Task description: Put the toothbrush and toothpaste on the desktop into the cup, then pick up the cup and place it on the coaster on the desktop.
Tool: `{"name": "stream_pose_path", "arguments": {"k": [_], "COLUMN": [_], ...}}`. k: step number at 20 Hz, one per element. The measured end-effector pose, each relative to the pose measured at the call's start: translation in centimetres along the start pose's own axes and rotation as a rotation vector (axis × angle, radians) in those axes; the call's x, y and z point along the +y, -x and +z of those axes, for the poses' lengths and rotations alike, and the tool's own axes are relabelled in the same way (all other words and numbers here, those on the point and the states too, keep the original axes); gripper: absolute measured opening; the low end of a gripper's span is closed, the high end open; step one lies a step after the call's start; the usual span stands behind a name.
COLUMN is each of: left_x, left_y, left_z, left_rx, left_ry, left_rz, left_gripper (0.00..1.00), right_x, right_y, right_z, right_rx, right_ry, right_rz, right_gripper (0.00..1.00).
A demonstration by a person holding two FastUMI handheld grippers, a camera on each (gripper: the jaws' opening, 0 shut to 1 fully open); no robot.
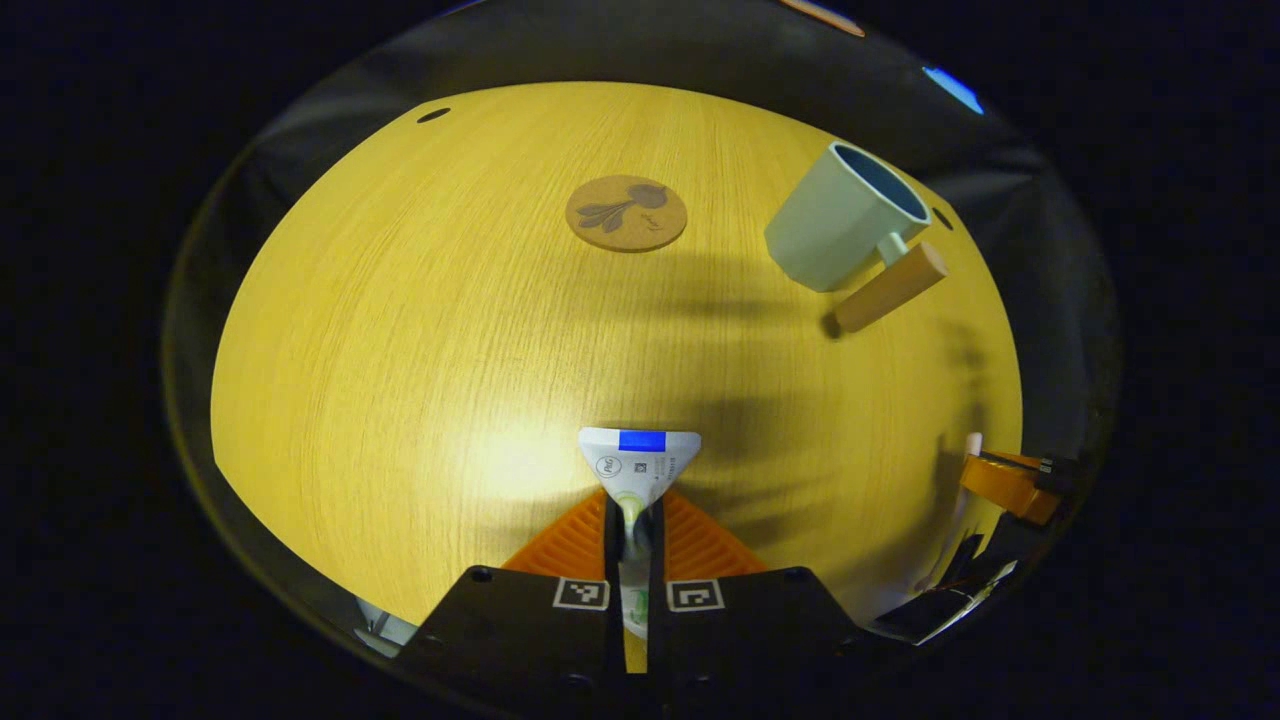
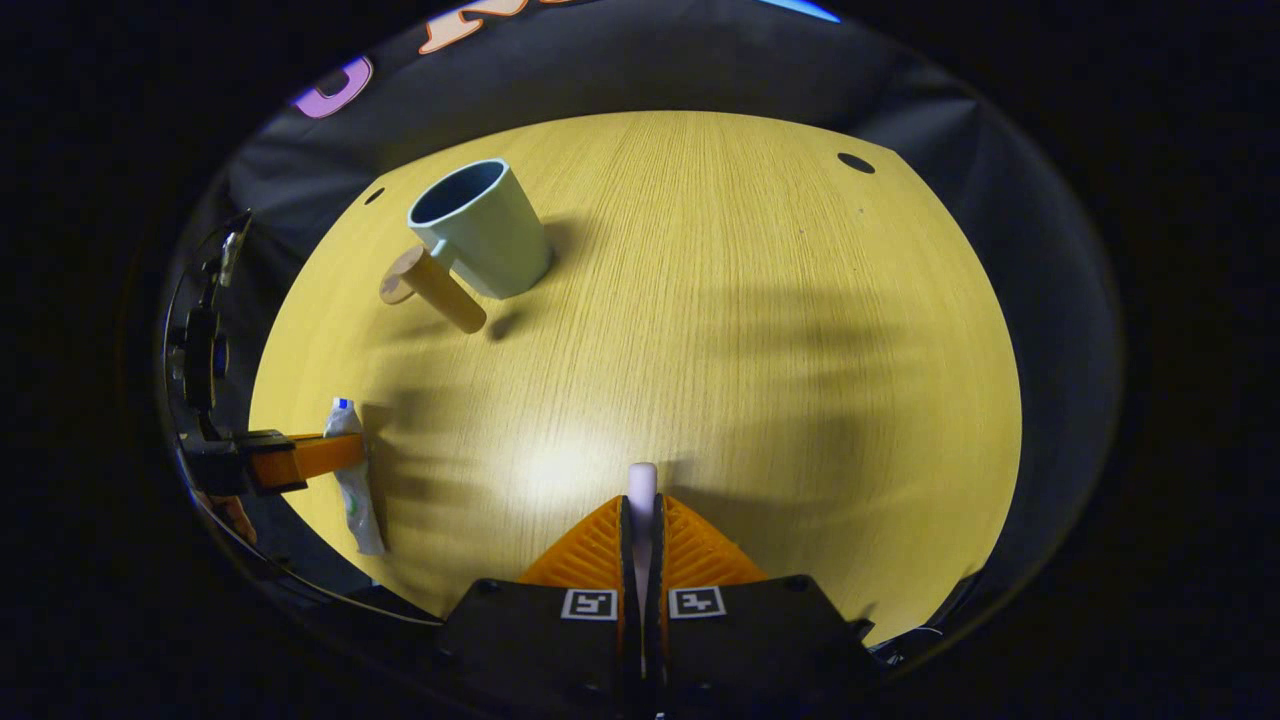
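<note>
My left gripper (image 1: 632, 515) is shut on a white toothpaste tube (image 1: 640, 465), whose flat crimped end sticks out ahead of the orange fingers above the table. Far off to the right stands a pale green cup (image 1: 840, 220) with a wooden handle (image 1: 890, 288). The round brown coaster (image 1: 626, 212) lies at the far centre. My right gripper (image 2: 641, 520) is shut on a thin pale toothbrush (image 2: 641, 485), its end poking out between the fingers. In the right gripper view the cup (image 2: 480, 228) stands far left, and the left gripper (image 2: 305, 457) holds the tube (image 2: 352, 480) at the left edge.
The wooden tabletop (image 1: 420, 330) has small dark holes near its far corners (image 1: 433, 115). The black booth wall rises behind the table. The right gripper's orange finger (image 1: 1005, 485) shows at the right edge of the left gripper view.
</note>
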State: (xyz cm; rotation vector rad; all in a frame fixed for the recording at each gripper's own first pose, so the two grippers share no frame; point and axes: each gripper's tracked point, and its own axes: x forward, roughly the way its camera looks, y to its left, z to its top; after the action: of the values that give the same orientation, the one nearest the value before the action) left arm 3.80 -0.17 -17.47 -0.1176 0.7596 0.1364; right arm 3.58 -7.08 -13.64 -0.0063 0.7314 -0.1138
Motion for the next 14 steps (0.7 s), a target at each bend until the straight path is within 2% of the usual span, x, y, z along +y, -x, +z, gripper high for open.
{"name": "stream_pose_path", "arguments": {"k": [1, 5, 7, 11, 14], "left_x": [-0.2, -0.9, -1.0, -0.9, -1.0], "left_y": [0.2, 2.3, 4.0, 6.4, 8.1], "left_z": [0.2, 3.8, 5.8, 9.0, 11.8], "left_rx": [-0.015, -0.232, -0.325, -0.468, -0.574], "left_ry": [-0.001, 0.015, -0.005, -0.055, -0.075], "left_rz": [-0.016, -0.048, -0.080, -0.102, -0.131], "left_gripper": [0.06, 0.05, 0.05, 0.05, 0.05], "right_x": [0.1, 0.6, 1.2, 4.1, 6.3], "right_y": [0.2, 2.2, 4.1, 8.7, 12.3], "right_z": [0.4, 3.7, 6.2, 12.4, 17.8], "right_rx": [-0.018, -0.156, -0.260, -0.488, -0.692], "right_ry": [-0.009, -0.026, -0.032, -0.045, -0.024], "right_rz": [0.002, 0.003, 0.004, 0.062, 0.099], "right_gripper": [0.05, 0.04, 0.04, 0.02, 0.04]}}
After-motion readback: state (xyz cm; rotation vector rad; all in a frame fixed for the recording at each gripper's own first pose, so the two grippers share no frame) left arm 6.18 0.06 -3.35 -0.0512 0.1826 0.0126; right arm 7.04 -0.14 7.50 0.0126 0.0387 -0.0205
